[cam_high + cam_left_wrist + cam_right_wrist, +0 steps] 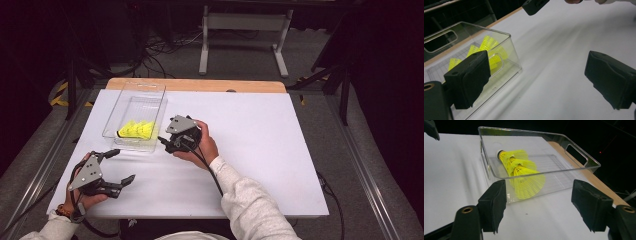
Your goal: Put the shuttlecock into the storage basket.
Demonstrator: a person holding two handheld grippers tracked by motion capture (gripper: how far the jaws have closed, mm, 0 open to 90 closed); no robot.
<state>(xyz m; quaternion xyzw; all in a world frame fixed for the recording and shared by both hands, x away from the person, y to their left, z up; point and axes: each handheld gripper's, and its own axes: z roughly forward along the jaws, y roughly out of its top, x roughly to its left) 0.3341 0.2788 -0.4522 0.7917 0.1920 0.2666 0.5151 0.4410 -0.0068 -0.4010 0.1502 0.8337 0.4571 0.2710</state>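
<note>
- Right tool (pixel 164 143) sits just beside the near end of the clear tray (pixel 113 116), its jaws parted with nothing between them; in the right gripper view the two black pads stand wide on either side of the tray's near wall without touching it.
- Left tool (pixel 121 166) rests low over the bench (pixel 260 150) near its front left corner, well apart from the tray; its jaws are spread wide and hold nothing, and the left gripper view shows bare white surface between them.
- Yellow shuttlecocks (pixel 521 171) lie inside the tray, nested one into the next in a short row on their sides; the white cork end of the farthest one points toward the tray's far left wall in the right gripper view, and the open skirt of the nearest one faces that tool.
- From the high view the shuttlecocks (pixel 136 129) lie in the near half of the tray, close to its near wall.
- Tray is see-through plastic with a cut-out handle (pixel 576 153) in each end and a ribbed floor; it stands on the left part of the bench, reaching toward the far wooden edge (pixel 200 85).
- A white cover lies over the bench, with the wooden strip bare along the far side.
- No brand, label or writing can be read on the tray, the shuttlecocks or either tool.
- A grey three-cornered plate (pixel 87 172) tops the left tool, and another tops the right one.
</note>
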